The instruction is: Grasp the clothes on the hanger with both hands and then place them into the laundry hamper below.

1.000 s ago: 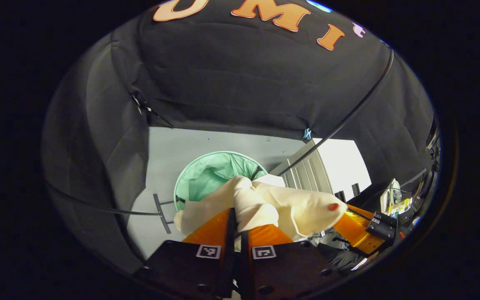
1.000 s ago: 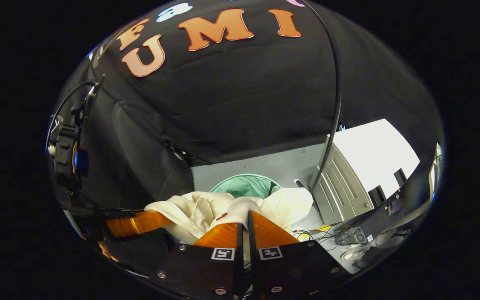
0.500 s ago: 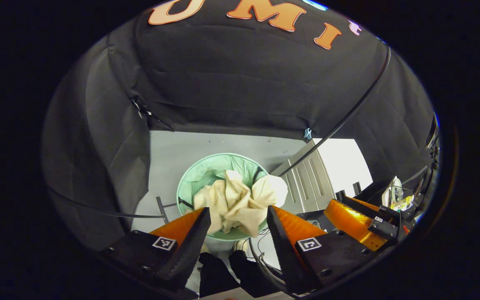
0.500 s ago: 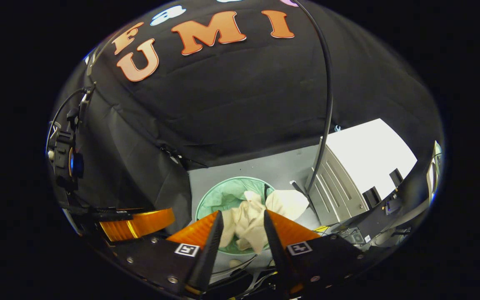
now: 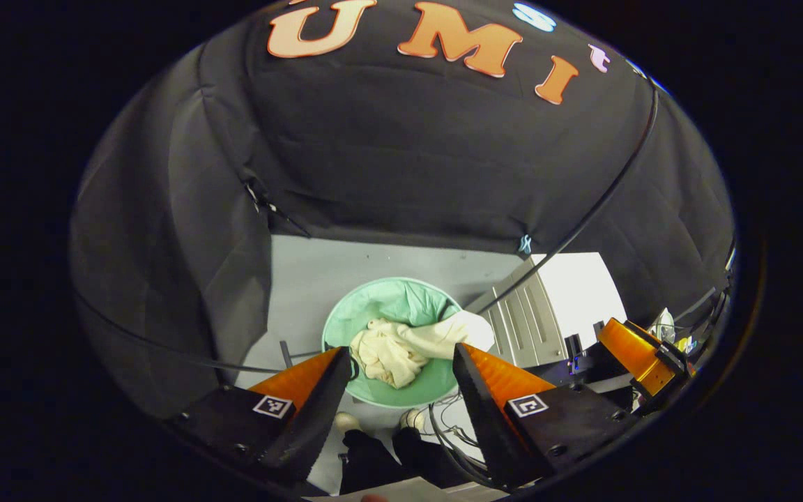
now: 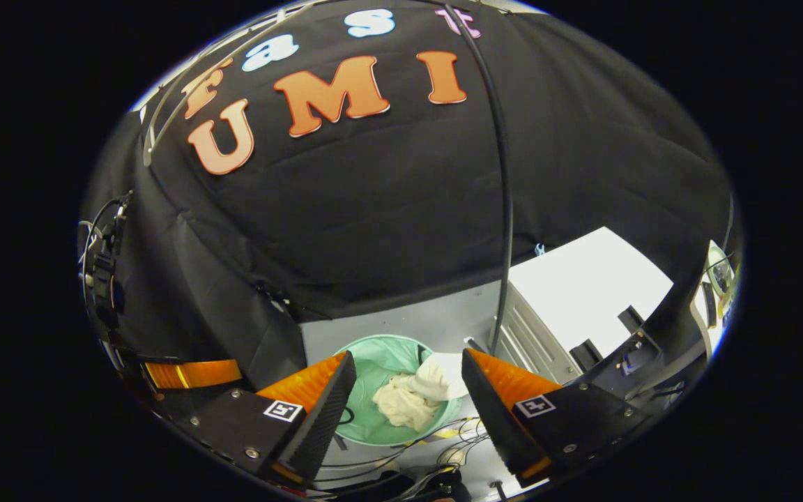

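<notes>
my left hand-held gripper (image 5: 394, 390) hangs released, fingers spread wide with nothing between them, and my right hand-held gripper (image 6: 408, 411) is likewise parted and empty, both poised above the drop so the cloth can fall free. below them on the grey floor (image 5: 304, 272) stands the green laundry hamper (image 5: 346, 314), and the cream clothes (image 5: 391, 348) lie crumpled inside it. one fold (image 6: 440, 373) drapes over the rim on the side toward the white cabinet (image 6: 583, 293), so the heap's long axis runs from the hamper's middle out to that edge.
</notes>
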A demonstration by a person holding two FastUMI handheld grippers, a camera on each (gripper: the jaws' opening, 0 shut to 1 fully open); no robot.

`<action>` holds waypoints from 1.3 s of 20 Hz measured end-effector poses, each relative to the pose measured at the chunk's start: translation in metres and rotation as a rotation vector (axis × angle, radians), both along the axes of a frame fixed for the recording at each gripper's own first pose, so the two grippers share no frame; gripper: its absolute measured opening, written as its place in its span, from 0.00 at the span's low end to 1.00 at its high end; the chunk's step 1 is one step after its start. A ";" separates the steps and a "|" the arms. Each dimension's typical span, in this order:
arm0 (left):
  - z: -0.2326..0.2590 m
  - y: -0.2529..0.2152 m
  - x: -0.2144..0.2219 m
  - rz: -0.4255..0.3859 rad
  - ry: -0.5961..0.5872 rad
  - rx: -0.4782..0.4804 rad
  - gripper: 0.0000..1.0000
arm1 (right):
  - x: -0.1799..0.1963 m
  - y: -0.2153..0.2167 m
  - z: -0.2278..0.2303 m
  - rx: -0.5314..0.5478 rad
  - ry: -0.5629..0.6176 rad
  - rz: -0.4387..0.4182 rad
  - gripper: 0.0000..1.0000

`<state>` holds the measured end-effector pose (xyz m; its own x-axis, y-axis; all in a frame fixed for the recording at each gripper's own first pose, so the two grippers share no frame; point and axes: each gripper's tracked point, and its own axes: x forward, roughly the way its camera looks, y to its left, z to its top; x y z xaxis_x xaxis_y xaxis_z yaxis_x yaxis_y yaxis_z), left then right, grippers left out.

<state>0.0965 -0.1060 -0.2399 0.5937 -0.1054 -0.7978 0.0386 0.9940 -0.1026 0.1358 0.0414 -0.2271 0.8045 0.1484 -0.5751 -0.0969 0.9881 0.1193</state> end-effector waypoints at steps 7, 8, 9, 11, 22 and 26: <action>0.089 0.017 0.019 0.023 -0.185 0.012 0.96 | 0.010 -0.023 0.105 -0.043 -0.190 -0.003 0.95; 0.101 0.020 0.021 0.025 -0.213 0.017 0.96 | 0.011 -0.023 0.120 -0.042 -0.217 -0.003 0.95; 0.113 0.023 0.022 0.028 -0.243 0.023 0.96 | 0.011 -0.022 0.132 -0.042 -0.237 -0.002 0.95; 0.137 0.029 0.024 0.042 -0.300 0.027 0.96 | 0.006 -0.026 0.156 -0.042 -0.271 0.006 0.95; 0.281 0.079 0.033 0.148 -0.637 0.098 0.97 | 0.008 -0.040 0.284 -0.056 -0.507 0.028 0.95; 0.334 0.083 0.041 0.162 -0.788 0.160 0.94 | 0.016 -0.047 0.308 -0.067 -0.570 0.021 0.95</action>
